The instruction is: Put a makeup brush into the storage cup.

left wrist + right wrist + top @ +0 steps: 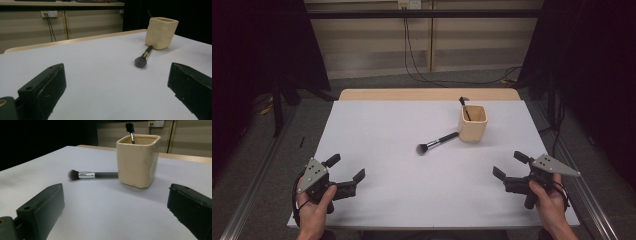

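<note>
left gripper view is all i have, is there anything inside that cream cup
Observer: Yes. In the right gripper view a small black-headed brush stands in the cream cup, its head above the rim.
Operator: is the brush on the table touching the cup
Observer: The high view shows the makeup brush lying with its handle end right at the cup's base; whether they touch, I cannot tell.
Operator: where's the other gripper
Observer: In the high view the right gripper sits at the table's near right corner, jaws open, holding nothing.
Operator: and mine
Observer: The left gripper is at the near left corner, jaws open too, well short of the brush.
</note>
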{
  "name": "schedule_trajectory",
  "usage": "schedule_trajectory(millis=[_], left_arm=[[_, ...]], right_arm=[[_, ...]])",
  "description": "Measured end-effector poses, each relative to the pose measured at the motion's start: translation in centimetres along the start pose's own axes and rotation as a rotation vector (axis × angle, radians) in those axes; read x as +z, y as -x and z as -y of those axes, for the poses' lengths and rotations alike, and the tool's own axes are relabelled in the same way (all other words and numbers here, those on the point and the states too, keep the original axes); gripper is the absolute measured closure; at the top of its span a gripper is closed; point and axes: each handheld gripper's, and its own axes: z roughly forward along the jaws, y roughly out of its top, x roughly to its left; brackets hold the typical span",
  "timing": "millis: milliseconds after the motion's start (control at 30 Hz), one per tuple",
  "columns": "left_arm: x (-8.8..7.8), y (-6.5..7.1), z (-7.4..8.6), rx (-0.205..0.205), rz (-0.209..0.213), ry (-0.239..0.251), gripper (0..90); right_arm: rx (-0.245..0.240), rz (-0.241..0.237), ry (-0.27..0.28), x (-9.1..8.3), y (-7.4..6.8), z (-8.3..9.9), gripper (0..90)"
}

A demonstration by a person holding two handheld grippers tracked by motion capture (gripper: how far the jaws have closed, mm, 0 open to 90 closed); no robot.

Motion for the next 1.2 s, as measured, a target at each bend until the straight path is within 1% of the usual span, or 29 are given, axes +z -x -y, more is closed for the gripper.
schedule_trajectory(millis=[67,100,200,300,367,467,500,633,700,800,833,933,1000,1133,1200], left_arm=[[0.0,0.0,-0.1,0.003,-0.002,0.000,1.9],[-0.1,0.0,-0.1,0.003,-0.003,0.000,2.0],[-0.1,0.1,-0.1,0.004,-0.005,-0.002,2.0],[-0.1,0.2,-0.1,0.005,-0.006,-0.004,2.0],[0.0,0.2,-0.1,0.010,-0.003,-0.005,1.9],[0.0,0.1,0.0,0.004,-0.007,-0.006,2.0],[0.0,0.1,0.0,0.002,-0.007,-0.005,1.9],[0.0,0.0,0.0,0.005,-0.006,-0.005,2.0],[0.1,0.0,0.0,0.004,-0.003,-0.004,2.0],[0.1,0.0,-0.1,0.002,-0.005,-0.004,1.9],[0.1,0.0,-0.1,0.002,-0.005,-0.003,2.0],[0.2,0.0,0.0,0.011,-0.005,-0.009,2.0],[0.2,0.0,0.0,0.013,-0.005,-0.013,1.9],[0.1,0.0,0.0,0.017,-0.005,-0.014,2.0],[0.1,0.0,0.0,0.016,-0.004,-0.011,1.9]], right_arm=[[0.000,-0.003,-0.007,0.3,-0.1,0.1,0.1],[-0.012,0.000,-0.017,0.5,-0.1,0.1,0.1],[-0.027,-0.007,-0.019,0.8,-0.3,0.0,0.0],[-0.023,-0.008,-0.026,1.3,-0.3,-0.1,0.3],[-0.040,-0.008,-0.025,1.7,-0.3,-0.2,0.5],[-0.036,-0.023,-0.017,2.3,-0.3,-0.5,1.0],[-0.043,-0.023,-0.019,2.5,-0.4,-0.7,1.2],[-0.045,-0.038,-0.013,3.3,-0.6,-1.2,1.1],[-0.064,-0.048,-0.021,3.6,-0.7,-1.3,1.2],[-0.079,-0.058,-0.024,4.1,-0.7,-1.5,2.3],[-0.077,-0.061,-0.020,4.3,-0.8,-1.6,2.2],[-0.099,-0.069,-0.030,5.0,-0.8,-2.2,2.4],[-0.096,-0.078,-0.028,5.5,-0.8,-2.6,2.3],[-0.105,-0.093,-0.025,6.6,-1.0,-3.2,2.3],[-0.111,-0.109,-0.026,7.1,-1.3,-3.6,2.2]])
